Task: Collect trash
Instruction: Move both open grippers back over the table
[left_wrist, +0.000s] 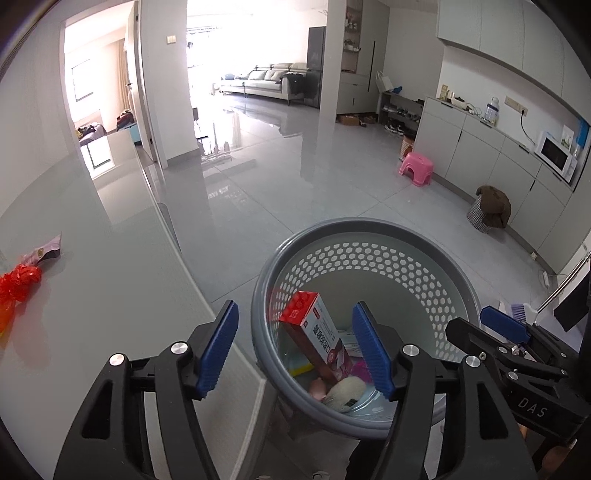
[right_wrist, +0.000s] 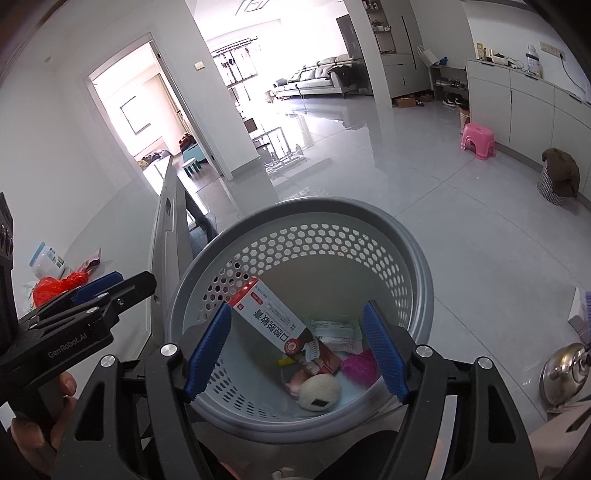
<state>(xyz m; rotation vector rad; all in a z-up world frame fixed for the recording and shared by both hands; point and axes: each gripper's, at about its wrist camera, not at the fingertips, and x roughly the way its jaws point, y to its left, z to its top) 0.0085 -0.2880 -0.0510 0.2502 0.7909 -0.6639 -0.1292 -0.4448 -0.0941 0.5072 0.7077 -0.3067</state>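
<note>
Basket, round grey plastic w/ honeycomb-perforated wall (left_wrist: 388, 254), stands on glossy pale tiled floor (left_wrist: 295, 192) just right of white tabletop (left_wrist: 92, 295). Inside: red-and-white cardboard box (left_wrist: 317, 332) leaning tilted against near-left wall, red end up; cream fuzzy ball (right_wrist: 319, 391) at bottom near side, pink crumpled piece (right_wrist: 360, 365) right of it, pale paper packets (right_wrist: 338, 332) behind.

Left gripper (left_wrist: 295, 350) over basket's left rim, blue pads spread, nothing between them. Right gripper (right_wrist: 297, 350) above basket mouth, jaws also apart, empty; box seen below the gap, not touching pads.

On tabletop, far left: red crinkled plastic bundle (left_wrist: 18, 284), pink-purple torn wrapper (left_wrist: 46, 253) beside it, white-blue packet (right_wrist: 46, 260) further back.

Pink plastic stool (left_wrist: 415, 168) far right near cabinets.
</note>
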